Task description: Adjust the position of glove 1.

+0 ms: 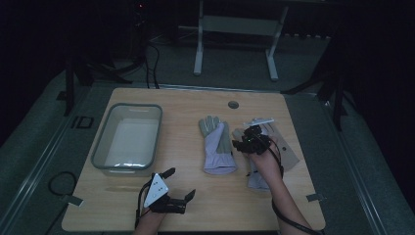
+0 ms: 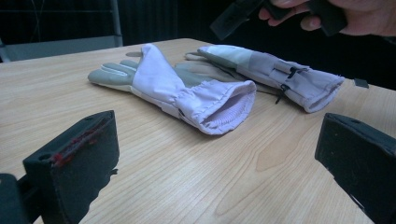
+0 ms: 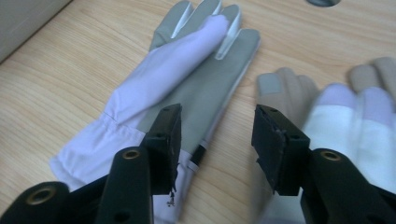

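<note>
Two grey and lilac work gloves lie flat on the wooden table (image 1: 186, 107). The left glove (image 1: 218, 144) (image 2: 187, 88) (image 3: 187, 79) lies in the middle, with its cuff toward me. Partly under my right hand lies the right glove (image 1: 288, 154) (image 2: 280, 74) (image 3: 345, 116). My right gripper (image 1: 249, 142) (image 3: 219, 116) hovers above the gap between the gloves, jaws apart with nothing between them. Near the table's front edge my left gripper (image 1: 180, 183) (image 2: 219, 130) is wide open and empty, pointing at the left glove's cuff.
A clear plastic bin (image 1: 105, 142) (image 3: 23, 14) with nothing in it stands on the left half of the table. A round cable hole (image 1: 233, 105) sits near the far edge. Beyond the table are a metal frame (image 1: 235, 29) and dark floor.
</note>
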